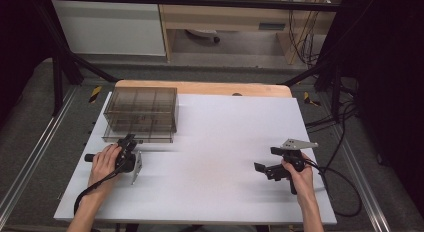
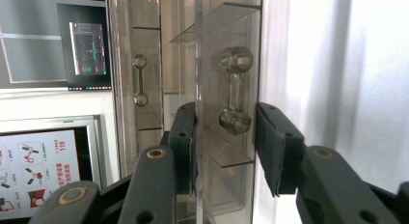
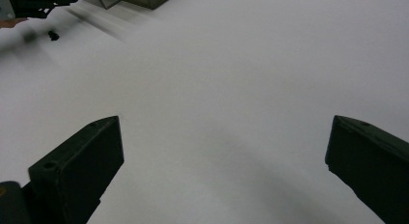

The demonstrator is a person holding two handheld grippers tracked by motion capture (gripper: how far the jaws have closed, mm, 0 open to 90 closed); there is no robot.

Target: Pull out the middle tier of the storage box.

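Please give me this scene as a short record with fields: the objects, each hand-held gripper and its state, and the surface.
object: clear smoky drawer box, back left of table
handle: clear dumbbell-shaped drawer handle
left hand-held gripper: jaws on both sides of the handle, not yet shut
right hand-held gripper: open, holding nothing, above the surface
surface: white table top

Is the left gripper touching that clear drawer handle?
Apart. In the left gripper view, the left gripper straddles the handle, with a gap showing on each side.
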